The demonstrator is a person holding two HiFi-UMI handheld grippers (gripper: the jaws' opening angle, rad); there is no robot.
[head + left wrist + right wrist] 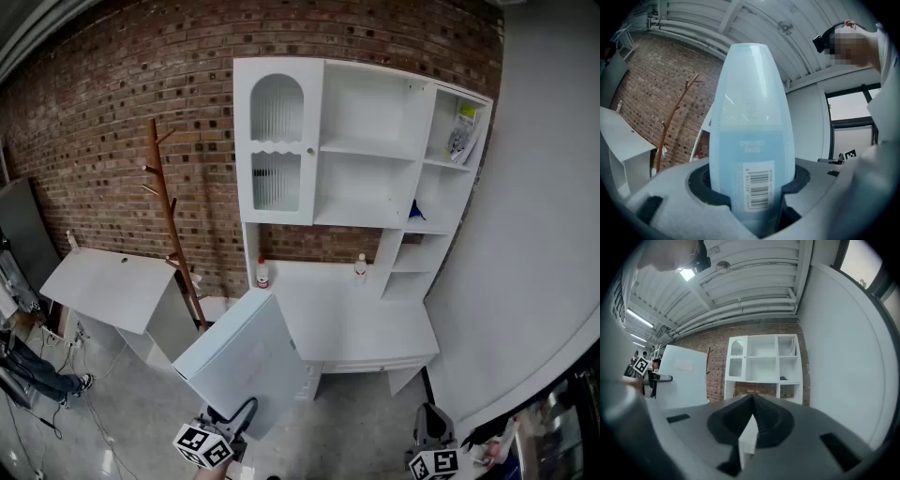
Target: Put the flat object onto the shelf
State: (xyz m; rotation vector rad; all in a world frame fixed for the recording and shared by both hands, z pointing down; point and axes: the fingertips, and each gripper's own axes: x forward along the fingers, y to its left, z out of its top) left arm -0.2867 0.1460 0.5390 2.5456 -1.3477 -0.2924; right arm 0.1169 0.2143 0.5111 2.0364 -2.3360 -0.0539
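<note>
- My left claw [753,190] is clenched on the flat object [752,136], a pale blue sheet-like thing with a barcode label near its lower end. It may be a plastic folder, but I can't tell for sure from these views.
- In the head view the flat object juts up and forward from that claw, tilted, held in the air and touching nothing else.
- My right claw [752,401] is shut with nothing in it, held low on my right side.
- The white shelf unit [375,150] stands against the brick wall [112,103], well apart from both claws. I judge this to be the carrying step, with the placing not yet begun.
- The open compartments in the middle look bare. The top right one holds some printed sheets [463,131], and a small dark thing [415,211] lies in the one below it.
- Two small bottles [262,274] stand at the back of the surface [375,328] under the shelves.
- Next I need to close the gap to the unit and pick one of the roomy middle compartments.
- The sheet looks large against those openings, so I expect to level it and lead with a narrow edge.
- I should let go only once it lies on the shelf board, and my free right claw could steady it if it sags.
</note>
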